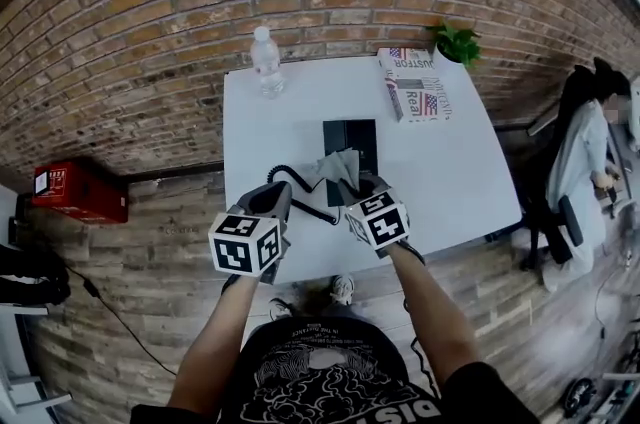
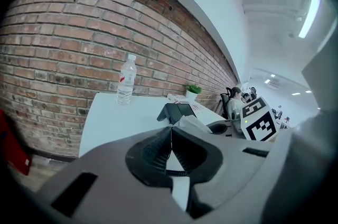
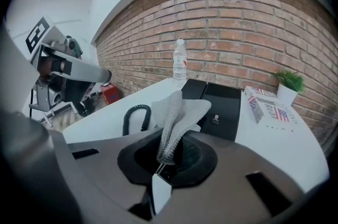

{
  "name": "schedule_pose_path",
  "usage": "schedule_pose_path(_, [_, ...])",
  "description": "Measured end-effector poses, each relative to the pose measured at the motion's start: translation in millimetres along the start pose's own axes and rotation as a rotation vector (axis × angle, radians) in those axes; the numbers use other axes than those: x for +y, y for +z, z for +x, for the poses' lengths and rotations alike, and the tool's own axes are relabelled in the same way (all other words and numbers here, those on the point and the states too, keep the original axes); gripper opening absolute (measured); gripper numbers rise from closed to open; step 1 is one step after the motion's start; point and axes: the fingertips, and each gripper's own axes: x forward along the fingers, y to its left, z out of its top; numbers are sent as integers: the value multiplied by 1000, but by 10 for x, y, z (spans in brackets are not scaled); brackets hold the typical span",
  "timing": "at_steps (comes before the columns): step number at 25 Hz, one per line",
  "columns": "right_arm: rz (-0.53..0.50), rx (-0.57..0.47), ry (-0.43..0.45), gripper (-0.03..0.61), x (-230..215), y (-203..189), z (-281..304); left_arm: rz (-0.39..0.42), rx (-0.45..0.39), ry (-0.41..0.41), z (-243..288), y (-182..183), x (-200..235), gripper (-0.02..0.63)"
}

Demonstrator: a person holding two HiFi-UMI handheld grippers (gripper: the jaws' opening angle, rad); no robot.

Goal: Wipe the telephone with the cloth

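The telephone (image 1: 350,137) lies black and flat at the middle of the white table (image 1: 455,177), just above my two grippers in the head view. Its coiled cord (image 1: 290,180) loops off toward the lower left. The cloth (image 3: 177,112) is not on it yet. My right gripper (image 3: 169,157) pinches the grey fold by its lower end, and the rest fans upward in front of the phone at the centre of the right gripper view. My left gripper (image 2: 170,136) has its jaws pressed together. I see nothing caught between them, though the dark gap below the tips is hard to read. I judge this to be the approach, with the cloth in hand and wiping not begun. Next I need to carry the cloth forward and down, lay its loose part on the phone's top and drag it across. The water bottle (image 1: 266,62) at upper centre stands well apart.
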Motion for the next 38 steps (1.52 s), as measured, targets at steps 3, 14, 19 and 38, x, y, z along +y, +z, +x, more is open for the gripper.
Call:
schedule_pose_path(3, [24,17,-14,12,55,-107,-48,1,6,-21,-12,-23,-2,8])
schedule_pose_path(14, [93,56,-59,12,241,-461,-203,10,38,-88,-62,-173,-37,8])
schedule_pose_path(19, [98,72,-66,12,301,-541,-222,8,53,-97,-101,-259,-2,8])
schedule_pose_path(38, [-116,-87,-65,12,132,440,-427,-35,-1,-53,7,-118,80,8])
